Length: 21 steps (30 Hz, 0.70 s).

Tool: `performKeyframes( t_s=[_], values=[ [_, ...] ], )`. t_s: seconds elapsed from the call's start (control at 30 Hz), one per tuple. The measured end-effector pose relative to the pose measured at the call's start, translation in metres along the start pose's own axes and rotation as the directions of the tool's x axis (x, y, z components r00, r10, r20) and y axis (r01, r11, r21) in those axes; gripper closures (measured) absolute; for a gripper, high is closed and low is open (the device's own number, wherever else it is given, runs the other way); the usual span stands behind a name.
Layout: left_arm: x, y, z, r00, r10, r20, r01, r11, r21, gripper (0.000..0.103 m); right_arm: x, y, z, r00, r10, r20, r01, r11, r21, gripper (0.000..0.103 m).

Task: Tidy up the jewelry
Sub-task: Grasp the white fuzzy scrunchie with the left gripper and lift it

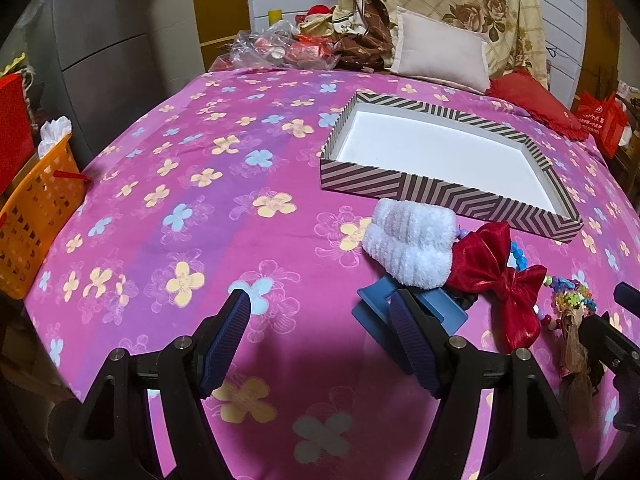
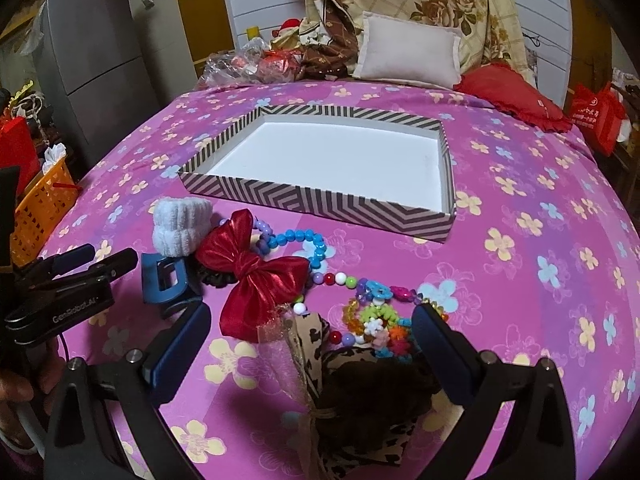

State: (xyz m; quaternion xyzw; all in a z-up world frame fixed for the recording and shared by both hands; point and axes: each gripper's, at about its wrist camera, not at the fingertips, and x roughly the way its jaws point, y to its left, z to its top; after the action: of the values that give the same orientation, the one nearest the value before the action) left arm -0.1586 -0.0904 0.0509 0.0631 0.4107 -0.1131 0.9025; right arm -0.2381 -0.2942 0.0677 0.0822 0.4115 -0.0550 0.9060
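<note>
My left gripper (image 1: pixel 320 316) hangs wide apart over the flowered bedspread (image 1: pixel 192 184), gripping nothing; the blue hair claw (image 1: pixel 444 308) sits just behind its right finger. Next the white scrunchie (image 1: pixel 412 240), then the red bow (image 2: pixel 256 268), with the striped box (image 2: pixel 320 196) beyond. My right gripper (image 2: pixel 310 332) is spread too, straddling the leopard-print bow (image 2: pixel 316 344) and the bead necklace (image 2: pixel 376 316).

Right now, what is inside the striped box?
The striped box shows only its bare white floor; nothing lies in it. The near wall hides a thin strip of floor just behind it.
</note>
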Motion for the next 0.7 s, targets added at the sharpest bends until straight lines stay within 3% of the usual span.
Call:
performKeyframes(
  t_s=[0.2, 0.7],
  values=[
    [-0.001, -0.001, -0.001, 1.000, -0.016, -0.001, 0.016, 1.000, 0.003, 0.031, 0.004, 0.001, -0.002, 1.000, -0.006, -0.014, 0.006, 1.000, -0.004, 0.001],
    [0.004, 0.005, 0.007, 0.989, -0.140, -0.052, 0.135, 0.987, -0.088, 0.031, 0.009, -0.001, -0.001, 1.000, 0.015, -0.026, -0.015, 1.000, 0.004, 0.001]
  ],
)
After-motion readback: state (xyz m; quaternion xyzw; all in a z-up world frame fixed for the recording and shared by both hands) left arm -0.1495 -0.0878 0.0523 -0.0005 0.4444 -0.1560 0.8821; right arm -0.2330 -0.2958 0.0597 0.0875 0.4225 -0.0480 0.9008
